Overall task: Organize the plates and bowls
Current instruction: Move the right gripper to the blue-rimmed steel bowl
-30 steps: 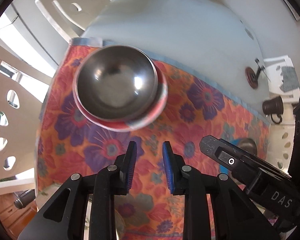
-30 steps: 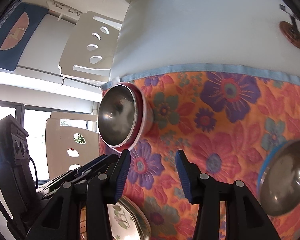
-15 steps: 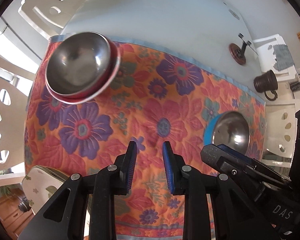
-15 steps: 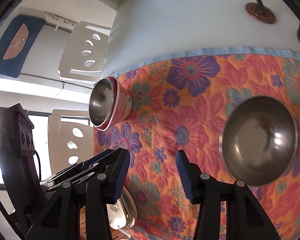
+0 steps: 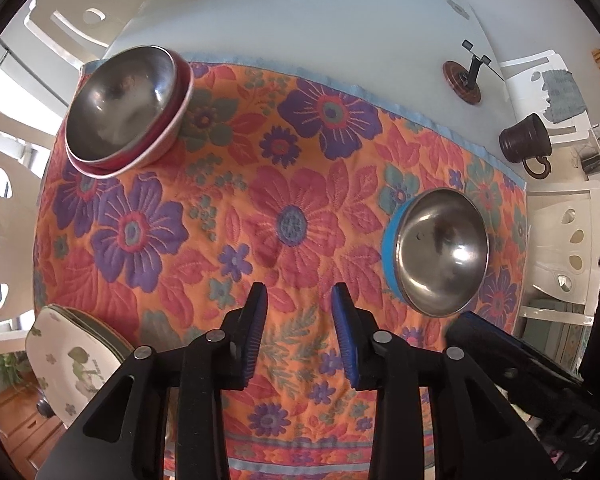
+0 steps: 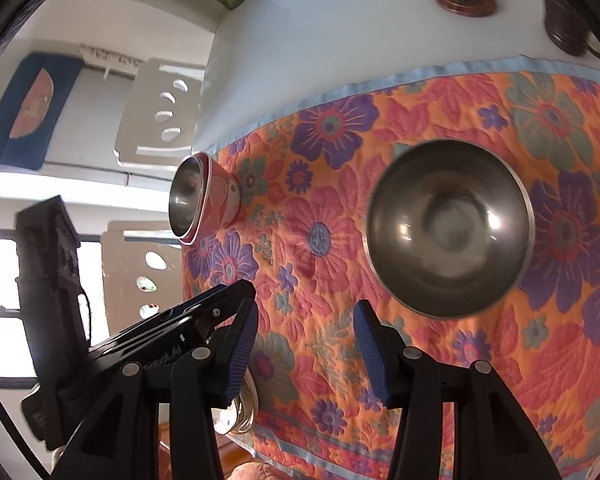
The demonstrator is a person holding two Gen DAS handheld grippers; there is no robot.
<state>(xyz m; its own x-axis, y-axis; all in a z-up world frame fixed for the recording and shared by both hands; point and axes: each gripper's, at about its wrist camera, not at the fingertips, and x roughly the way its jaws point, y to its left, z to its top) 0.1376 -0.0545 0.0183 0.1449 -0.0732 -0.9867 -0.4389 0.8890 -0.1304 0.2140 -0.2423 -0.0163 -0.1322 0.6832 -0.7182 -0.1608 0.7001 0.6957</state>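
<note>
A steel bowl nested in a pink bowl (image 5: pixel 122 106) sits at the mat's far left corner; it also shows in the right wrist view (image 6: pixel 202 204). A second steel bowl on a blue one (image 5: pixel 440 250) sits at the right; the right wrist view sees it from above (image 6: pixel 450 226). A stack of flowered plates (image 5: pixel 74 360) lies at the near left edge. My left gripper (image 5: pixel 299 322) is open and empty above the mat's middle. My right gripper (image 6: pixel 306 340) is open and empty, just short of the right steel bowl.
The flowered mat (image 5: pixel 292 184) covers the near part of a white table (image 5: pixel 300 20). Beyond it stand a small round wooden stand (image 5: pixel 462 80) and a dark mug (image 5: pixel 526 144). White chairs (image 5: pixel 564 236) surround the table.
Both grippers have pulled back and swung right. The pink-bowl stack slid to the left of the views and the right steel bowl came into full view.
</note>
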